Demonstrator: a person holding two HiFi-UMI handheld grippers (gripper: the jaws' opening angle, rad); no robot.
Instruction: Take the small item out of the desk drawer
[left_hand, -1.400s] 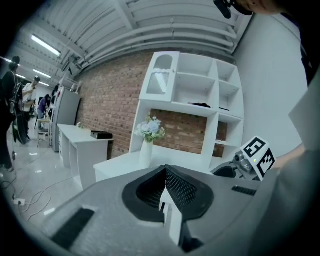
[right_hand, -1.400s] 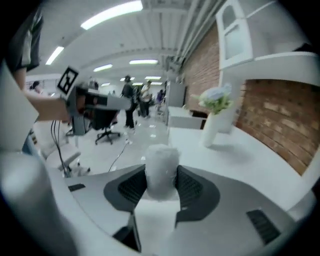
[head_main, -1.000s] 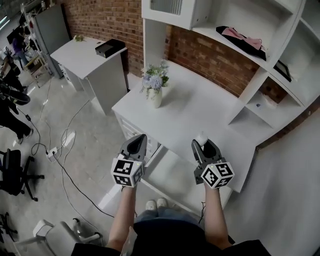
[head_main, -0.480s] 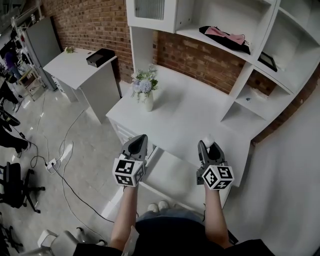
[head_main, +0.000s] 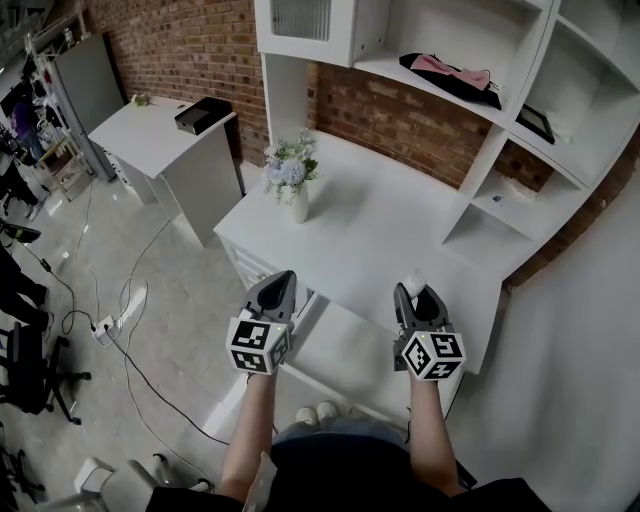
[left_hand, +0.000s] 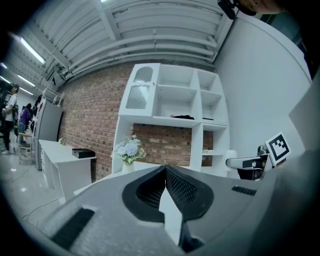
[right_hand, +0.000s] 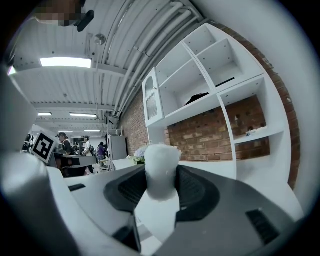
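My right gripper (head_main: 418, 292) hovers over the front edge of the white desk (head_main: 390, 225), shut on a small white fluffy item (head_main: 414, 281). In the right gripper view the item (right_hand: 161, 159) sticks up between the dark pads (right_hand: 195, 192) of that gripper (right_hand: 160, 172). My left gripper (head_main: 281, 280) hangs level with it at the desk's left front corner, jaws together and nothing in them; its view shows the pads (left_hand: 181, 187) meeting at the tip of the gripper (left_hand: 165, 168). A pulled-out white drawer (head_main: 345, 350) lies below, between the two grippers.
A vase of flowers (head_main: 292, 180) stands on the desk's far left corner. A tall white shelf unit (head_main: 480, 110) rises behind and to the right. A second white table with a black box (head_main: 205, 114) stands at the left, with cables (head_main: 110, 310) on the floor.
The head view has shifted a little, so the desk sits lower left in it. Both grippers keep their places; the white item stays in the right jaws.
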